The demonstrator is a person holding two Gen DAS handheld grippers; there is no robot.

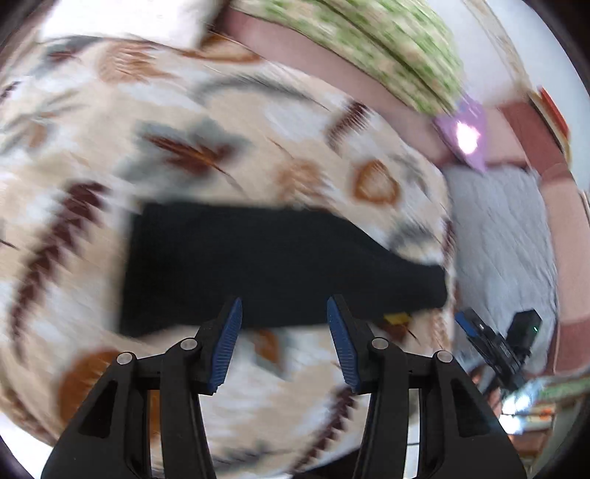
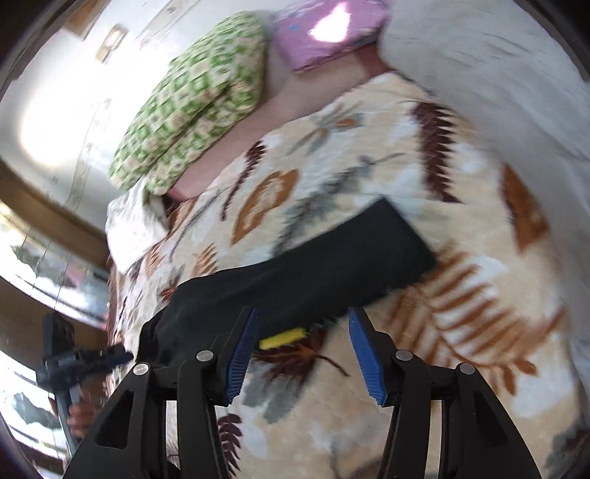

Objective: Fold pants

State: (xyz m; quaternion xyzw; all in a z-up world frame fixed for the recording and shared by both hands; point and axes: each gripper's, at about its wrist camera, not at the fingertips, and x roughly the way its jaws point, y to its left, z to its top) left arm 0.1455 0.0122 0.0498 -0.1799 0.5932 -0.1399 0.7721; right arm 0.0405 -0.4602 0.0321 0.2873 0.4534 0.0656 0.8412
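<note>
- black pants [image 1: 265, 265] lying flat on the leaf-print blanket [image 1: 258, 121], folded into a long dark strip, not held by either gripper
- left gripper [image 1: 284, 309]: fingers apart w/ a clear gap, nothing btwn the blue pads [image 1: 228, 342]. tips sit just over the near edge of the pants in the left wrist view; can't tell if they touch the cloth, looks like they're above it
- right gripper [image 2: 302, 320]: fingers also apart, nothing clamped. blue pads [image 2: 365, 357] hang over the near edge of the pants [image 2: 295, 272] in the right wrist view, blanket [image 2: 461, 294] showing in the gap
- small yellow tag [image 2: 282, 339] pokes out from under the pants' near edge, between the right gripper's fingers in that view; same tag [image 1: 396, 318] shows just right of the left gripper's fingers
- other gripper pops up in each cam: right one at the right edge of the left view, left one at the left edge of the right view w/ a hand [image 2: 83, 412] on the handle
- bg: green patterned pillow [image 2: 195, 99], pink pillow [image 2: 332, 33], grey quilted cover [image 1: 505, 235] beside the blanket
- both views pretty motion-blurred, so fine detail on the fabric is a no-go
</note>
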